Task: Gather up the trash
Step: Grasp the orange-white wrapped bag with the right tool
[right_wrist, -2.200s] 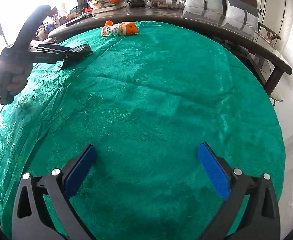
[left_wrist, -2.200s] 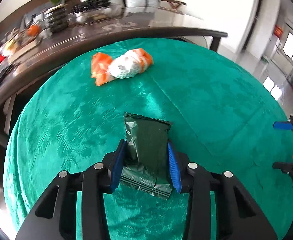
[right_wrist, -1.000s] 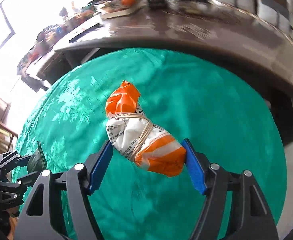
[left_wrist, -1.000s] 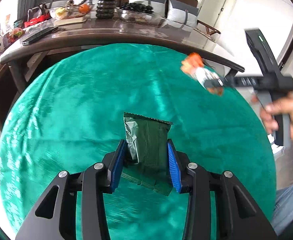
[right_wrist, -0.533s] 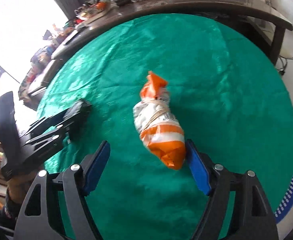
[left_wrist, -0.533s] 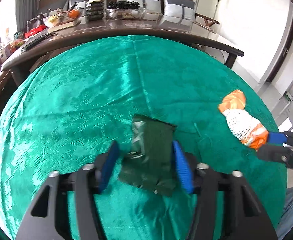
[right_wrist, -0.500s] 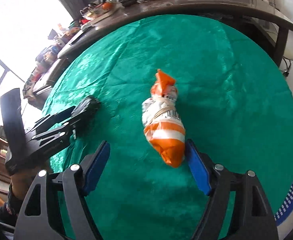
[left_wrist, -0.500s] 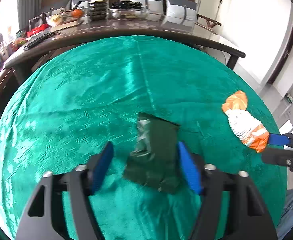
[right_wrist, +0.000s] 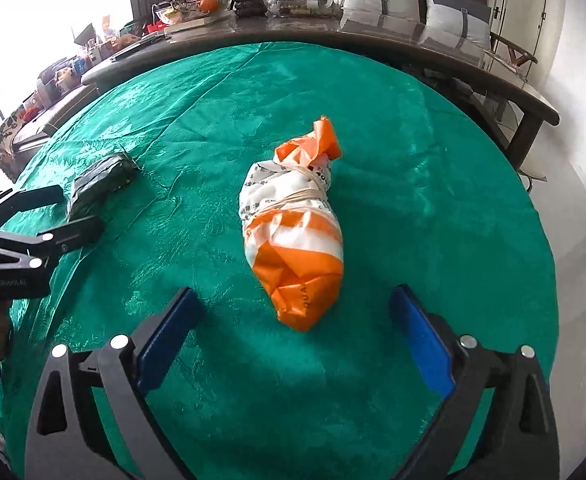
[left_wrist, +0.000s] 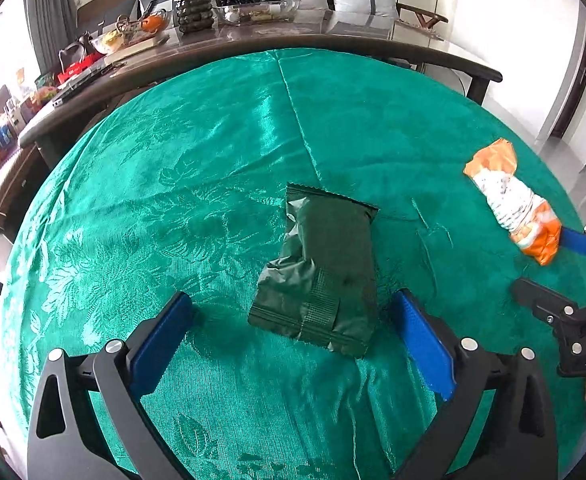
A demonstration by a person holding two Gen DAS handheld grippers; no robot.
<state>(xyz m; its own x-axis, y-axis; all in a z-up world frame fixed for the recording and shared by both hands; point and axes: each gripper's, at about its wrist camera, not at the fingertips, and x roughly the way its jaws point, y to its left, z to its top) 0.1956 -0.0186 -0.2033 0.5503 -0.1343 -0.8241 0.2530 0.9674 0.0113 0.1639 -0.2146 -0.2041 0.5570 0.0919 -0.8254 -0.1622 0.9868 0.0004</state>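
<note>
Left wrist view: both wrappers down on cloth, jaws wide

Left gripper stood spread wide, jaws having just opened. Dark green wrapper lay flat between the blue pads, neither pad touching it. It sat on the green tablecloth, crumpled at the near end, serrated seam at the far end.

Right gripper was likewise wide, jaws just opened. Orange-and-white bag, bound with a rubber band, lay ahead of the pads with only its near orange tip between them, no contact.

Both pieces sat near each other on the cloth, apart, not touching. No bin visible in either view.

Handling, judged: green wrapper looked light, thin, crinkly and slick; likely to fold or slip, so pinch across the middle where it is bulkiest. Bag looked soft, squashy and light; grip at the banded waist, where the plastic is bunched tight and less likely to slide.
</note>
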